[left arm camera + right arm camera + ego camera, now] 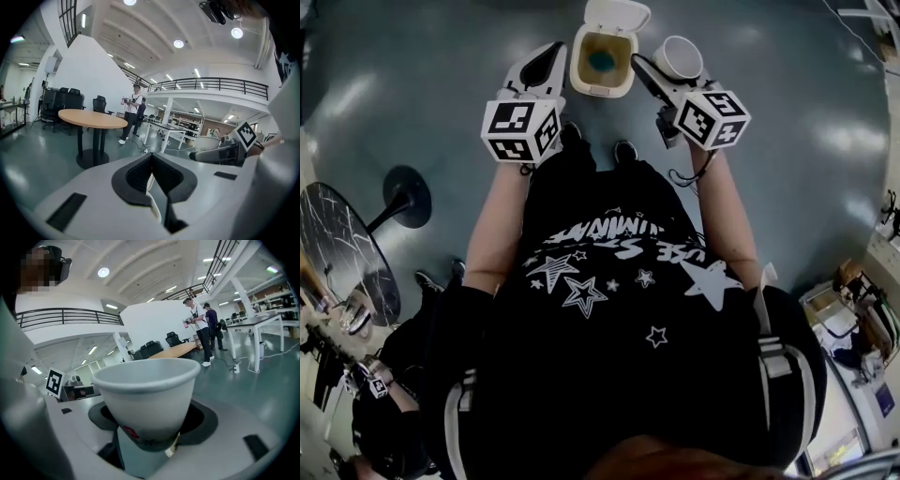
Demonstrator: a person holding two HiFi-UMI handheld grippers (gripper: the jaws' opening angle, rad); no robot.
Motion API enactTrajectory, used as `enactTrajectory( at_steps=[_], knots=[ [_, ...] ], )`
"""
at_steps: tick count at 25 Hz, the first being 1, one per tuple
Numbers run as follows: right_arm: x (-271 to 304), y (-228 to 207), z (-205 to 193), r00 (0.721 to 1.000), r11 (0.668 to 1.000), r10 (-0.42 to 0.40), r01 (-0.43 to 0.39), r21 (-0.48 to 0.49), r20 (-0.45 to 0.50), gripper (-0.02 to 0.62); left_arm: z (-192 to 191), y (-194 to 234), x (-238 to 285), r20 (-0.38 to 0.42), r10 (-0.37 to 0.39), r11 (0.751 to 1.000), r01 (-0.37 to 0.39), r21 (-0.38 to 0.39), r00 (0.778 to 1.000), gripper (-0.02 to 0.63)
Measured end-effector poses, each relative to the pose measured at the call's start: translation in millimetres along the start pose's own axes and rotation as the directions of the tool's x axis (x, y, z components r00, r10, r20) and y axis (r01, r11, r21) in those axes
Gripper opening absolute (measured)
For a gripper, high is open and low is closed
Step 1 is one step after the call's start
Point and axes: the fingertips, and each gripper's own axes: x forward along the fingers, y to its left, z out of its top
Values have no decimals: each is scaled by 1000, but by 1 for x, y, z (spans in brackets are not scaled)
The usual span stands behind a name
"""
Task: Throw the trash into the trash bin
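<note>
A cream trash bin (581,64) stands on the grey floor just beyond the person's shoes, its flip lid (616,15) up and something blue-green inside. My left gripper (549,54) hovers at the bin's left rim; its black pads (140,176) meet, with a thin white scrap (151,183) pinched between them. At the bin's right side, my right gripper (661,67) is shut on a white paper cup (678,58). The right gripper view is filled by the cup (145,394), upright and tilted a little, with red and dark print near its base.
A dark round-footed stand (405,197) and a glossy round table (347,253) lie to the left. A wooden round table (91,119), white desks (166,129) and two standing people (133,112) are farther off. Another seated person (389,394) is at the lower left.
</note>
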Motion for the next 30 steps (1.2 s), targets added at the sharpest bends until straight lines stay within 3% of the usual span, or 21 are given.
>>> enactTrajectory(
  at_steps=[8,15,21,30],
  knots=[
    [19,1,-12,996,996,-84,83,40,9,322,-15,16,20,-45,-91,996,91,-10,995,11],
    [19,-14,-40,992,986,-125,124,112,-5,322,-54,16,41,-116,-109,994,105,-43,987,11],
    [30,-44,-67,990,984,-141,142,105,-17,322,-83,24,63,-133,-82,996,77,-44,988,11],
    [62,-63,-74,997,991,-82,83,109,-15,322,-110,34,79,-146,-14,999,9,-36,989,11]
  ],
)
